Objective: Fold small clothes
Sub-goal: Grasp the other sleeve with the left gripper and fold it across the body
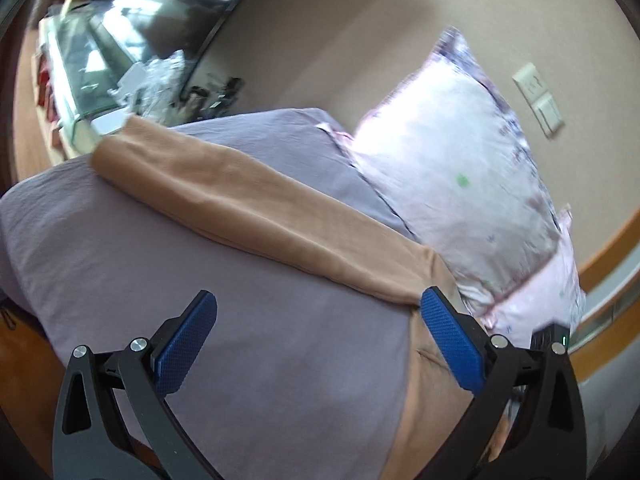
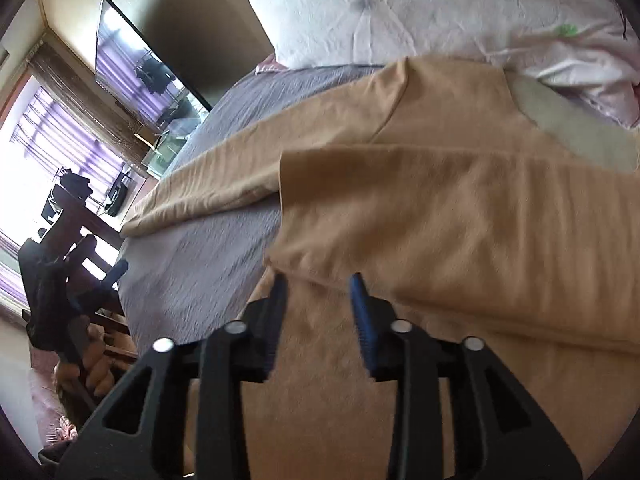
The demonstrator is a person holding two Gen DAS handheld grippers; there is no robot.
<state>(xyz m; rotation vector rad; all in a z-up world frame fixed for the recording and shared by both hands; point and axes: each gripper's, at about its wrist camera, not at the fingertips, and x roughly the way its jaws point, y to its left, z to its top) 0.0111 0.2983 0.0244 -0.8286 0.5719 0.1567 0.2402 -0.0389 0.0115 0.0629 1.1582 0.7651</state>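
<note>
A pair of tan tights (image 1: 256,208) lies on a bed with a purple sheet (image 1: 248,360). One long leg runs across the sheet toward the far edge of the bed, and its tip stops just short of that edge.

The left gripper (image 1: 316,340) hangs over the sheet with its blue fingers (image 1: 452,344) spread wide — nothing is between them. The right-side finger is right at the wide end of the tights. There is lots of bare purple sheet under and beside this gripper.

The right gripper (image 2: 320,308) is close over a folded-over part of the tights (image 2: 460,232). Its fingers (image 2: 362,312) have a gap between them, and the folded edge sits right at the tips (it is blurry, so I cannot tell if they touch).

A flowery pillow (image 1: 452,168) lies next to the tights.
</note>
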